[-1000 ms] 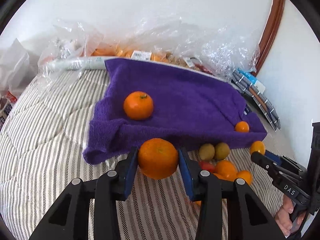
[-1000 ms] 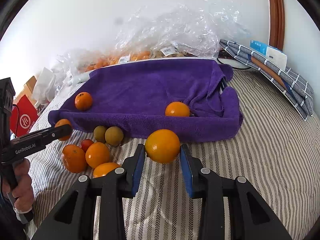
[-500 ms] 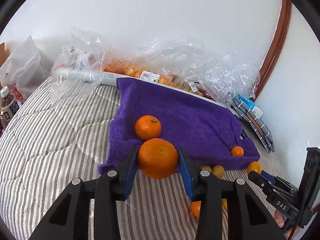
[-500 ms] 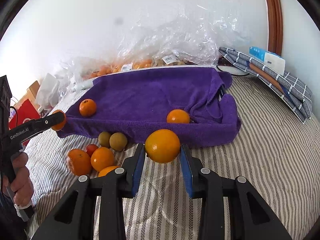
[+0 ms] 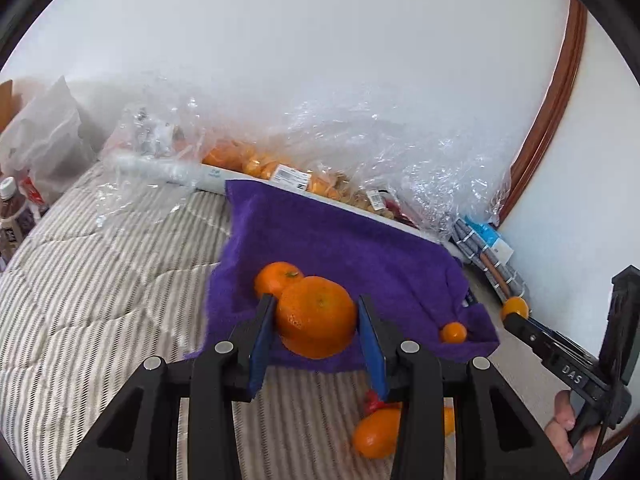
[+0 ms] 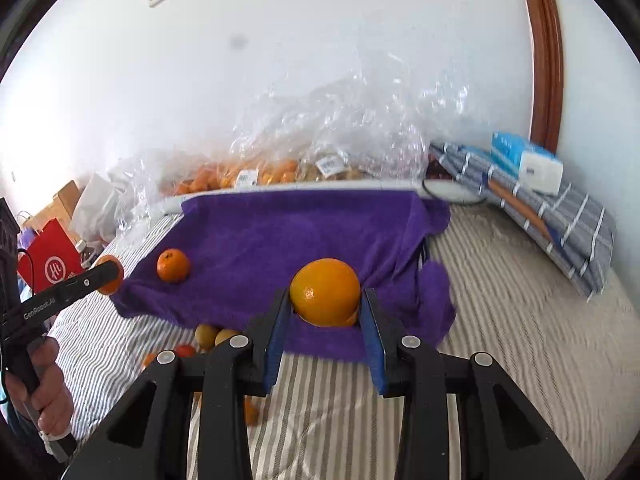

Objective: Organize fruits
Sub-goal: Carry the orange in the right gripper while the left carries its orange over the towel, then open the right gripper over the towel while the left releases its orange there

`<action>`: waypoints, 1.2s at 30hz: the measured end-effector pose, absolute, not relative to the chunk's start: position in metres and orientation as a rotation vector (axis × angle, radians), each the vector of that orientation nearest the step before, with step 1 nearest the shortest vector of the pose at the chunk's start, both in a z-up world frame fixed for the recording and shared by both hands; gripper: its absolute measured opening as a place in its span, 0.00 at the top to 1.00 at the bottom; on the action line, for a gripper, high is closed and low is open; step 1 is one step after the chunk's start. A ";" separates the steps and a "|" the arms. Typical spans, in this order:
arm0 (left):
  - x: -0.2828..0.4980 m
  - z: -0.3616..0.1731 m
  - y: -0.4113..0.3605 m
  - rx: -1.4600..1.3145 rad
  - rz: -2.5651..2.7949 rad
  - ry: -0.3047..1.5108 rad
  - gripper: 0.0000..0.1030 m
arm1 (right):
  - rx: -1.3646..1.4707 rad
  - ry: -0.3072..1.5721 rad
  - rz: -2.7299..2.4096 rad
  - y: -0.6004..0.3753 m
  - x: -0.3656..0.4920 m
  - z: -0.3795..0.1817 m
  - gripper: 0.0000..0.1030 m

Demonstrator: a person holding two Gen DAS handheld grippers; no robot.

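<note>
Left wrist: two oranges point(image 5: 453, 332) on one purple towel point(image 5: 340, 240).

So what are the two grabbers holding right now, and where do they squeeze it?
Each holds an orange by its two sides: the left gripper one orange, the right gripper another orange.

Purple towel point(image 6: 280, 232), orange fruits point(image 6: 325, 292), grey-and-white striped bedspread point(image 5: 100, 280), blue gripper pads point(image 5: 262, 344), red bag point(image 6: 50, 264), blue checked cloth point(image 6: 560, 220)
</note>
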State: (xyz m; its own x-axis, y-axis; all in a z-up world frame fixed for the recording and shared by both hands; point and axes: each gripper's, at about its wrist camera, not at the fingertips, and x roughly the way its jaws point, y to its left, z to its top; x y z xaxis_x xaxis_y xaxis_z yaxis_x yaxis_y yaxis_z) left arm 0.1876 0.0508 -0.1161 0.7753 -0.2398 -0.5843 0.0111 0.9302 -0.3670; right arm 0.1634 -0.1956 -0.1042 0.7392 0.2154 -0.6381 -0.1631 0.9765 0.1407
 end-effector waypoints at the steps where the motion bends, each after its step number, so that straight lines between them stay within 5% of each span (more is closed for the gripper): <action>1: 0.194 -0.114 0.047 -0.360 -0.145 0.680 0.63 | 0.070 0.698 0.208 -0.196 0.170 -0.099 0.66; 36: 0.251 -0.160 0.014 -0.383 -0.132 0.807 0.63 | 0.106 0.902 0.190 -0.208 0.249 -0.163 0.65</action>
State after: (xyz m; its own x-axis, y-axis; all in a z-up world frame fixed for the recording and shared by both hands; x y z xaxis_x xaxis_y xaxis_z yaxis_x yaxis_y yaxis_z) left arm 0.2508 0.0135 -0.1598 0.6880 -0.2585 -0.6781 -0.0297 0.9236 -0.3823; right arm 0.2493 -0.2085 -0.1628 0.6049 0.2083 -0.7685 -0.1196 0.9780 0.1710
